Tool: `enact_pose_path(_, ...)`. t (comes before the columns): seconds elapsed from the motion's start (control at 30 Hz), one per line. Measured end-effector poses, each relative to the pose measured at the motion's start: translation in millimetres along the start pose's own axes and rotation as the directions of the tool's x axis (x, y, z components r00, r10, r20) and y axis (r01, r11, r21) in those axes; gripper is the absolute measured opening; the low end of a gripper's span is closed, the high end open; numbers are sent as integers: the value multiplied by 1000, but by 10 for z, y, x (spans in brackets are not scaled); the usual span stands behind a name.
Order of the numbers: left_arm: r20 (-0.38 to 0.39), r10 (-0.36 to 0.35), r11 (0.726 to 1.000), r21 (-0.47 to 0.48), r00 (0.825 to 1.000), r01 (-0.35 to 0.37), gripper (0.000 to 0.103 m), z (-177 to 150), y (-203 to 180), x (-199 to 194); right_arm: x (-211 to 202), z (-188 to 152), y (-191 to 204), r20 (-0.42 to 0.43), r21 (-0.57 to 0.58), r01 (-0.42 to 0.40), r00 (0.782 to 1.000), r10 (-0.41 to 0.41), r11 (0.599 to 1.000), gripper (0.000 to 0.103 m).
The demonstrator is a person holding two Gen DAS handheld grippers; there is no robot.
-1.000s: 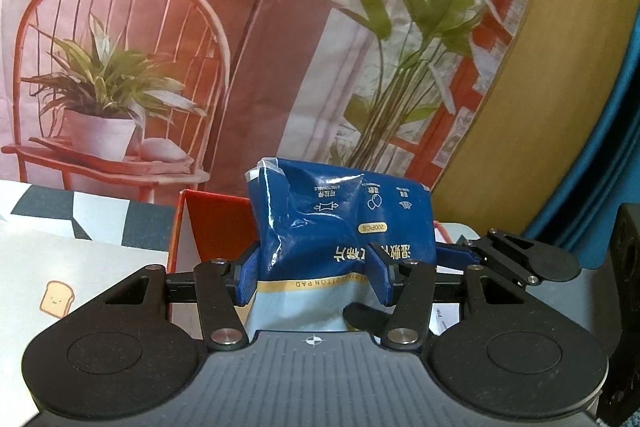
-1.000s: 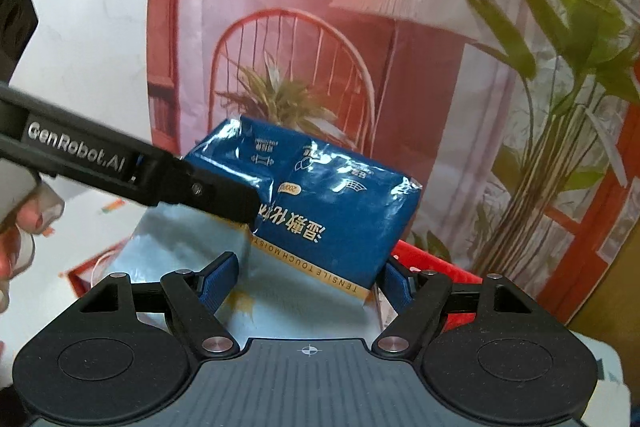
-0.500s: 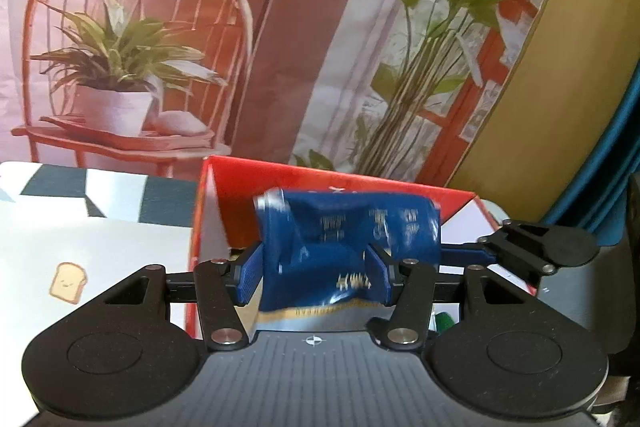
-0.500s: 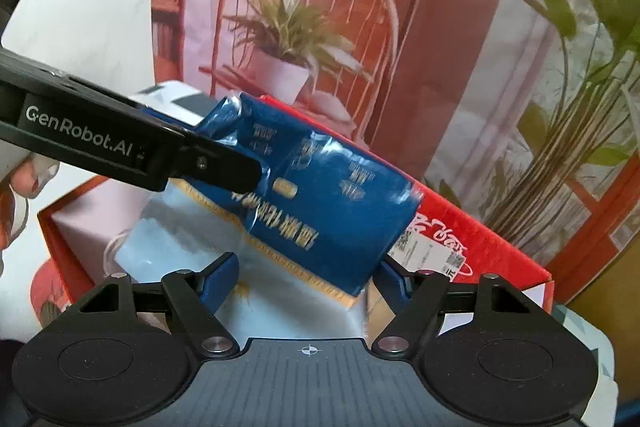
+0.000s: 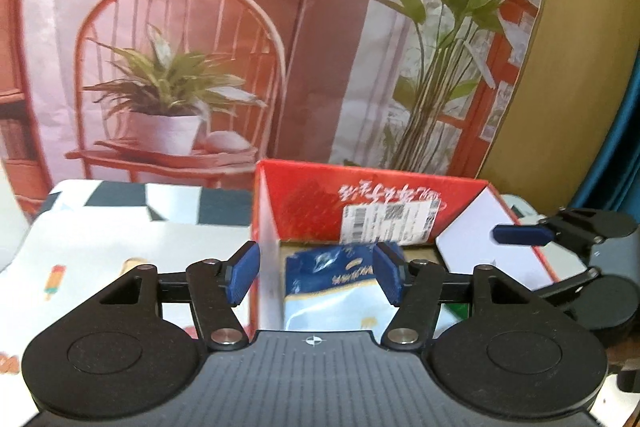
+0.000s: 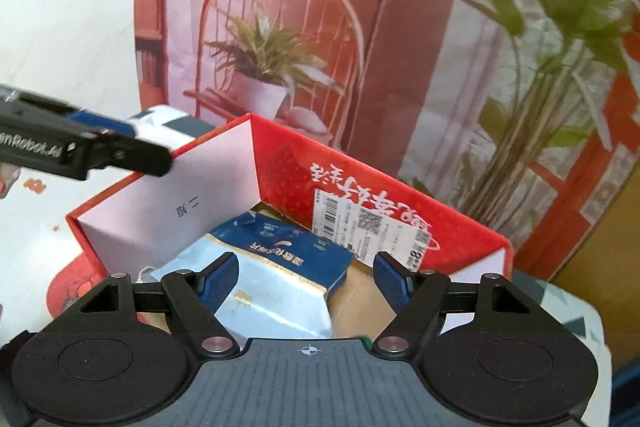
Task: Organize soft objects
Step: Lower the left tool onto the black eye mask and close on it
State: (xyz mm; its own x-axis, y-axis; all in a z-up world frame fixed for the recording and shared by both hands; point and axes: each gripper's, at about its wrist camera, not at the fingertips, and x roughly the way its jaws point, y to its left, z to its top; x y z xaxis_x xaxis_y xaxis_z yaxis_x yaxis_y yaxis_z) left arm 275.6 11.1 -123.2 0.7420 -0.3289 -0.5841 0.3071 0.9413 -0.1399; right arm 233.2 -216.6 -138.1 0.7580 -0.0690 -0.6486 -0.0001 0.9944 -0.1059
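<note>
So the soft blue-and-white plastic pack of cotton pads (image 6: 272,267) is lying down inside my red cardboard box with the white inner walls (image 6: 192,203), on the brown cardboard floor, over toward the left wall. That looks like the drop-off step for this one done, going by how it lies.

My left gripper (image 5: 316,273) has its blue pads spread wide with nothing between them. It actually straddles the box's left wall, so one pad is outside the box and one over the pack. My right gripper (image 6: 308,277) is spread apart too. In that view its left pad overlaps the pale end of the pack, but I can't say for sure it's touching; it's definitely not squeezing anything.

Orientation: the pack lies flat-ish, long axis running from my side toward the far red wall with the shipping label (image 6: 372,227). The dark blue end with the crimped seal points to the far wall, the pale end points back at me. It's skewed a bit, not square to the walls.

Next, I reckon: lift both tools straight up clear of the walls, especially the left one, since it could snag that wall. Then go looking for another soft item. None is in view on the patterned tablecloth (image 5: 120,227).
</note>
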Motion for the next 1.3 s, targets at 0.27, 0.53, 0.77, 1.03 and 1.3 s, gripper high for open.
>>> enact_pose_path(0.27,-5,85,996,26,996,-84,65,-254,-92,-390,-392,-329,-9,72,113,4,997,-12,994,71)
enact_pose_path(0.53,-19,104,994,17,994,-104,65,-530,-188,-699,-705,-543,55,125,158,1,992,-21,987,71)
enact_pose_path(0.77,-40,81,997,-17,996,-81,65,-808,-254,-838,-995,-812,183,179,179,-12,984,-21,984,71)
enact_pose_path(1.03,-82,37,998,-43,996,-41,64,-1186,-383,-854,-1079,-1352,314,146,259,-37,989,-2,965,71)
enact_pose_path(1.3,-122,64,997,-41,990,-69,64,-1513,-427,-774,-977,-1824,499,82,307,-34,997,9,951,71)
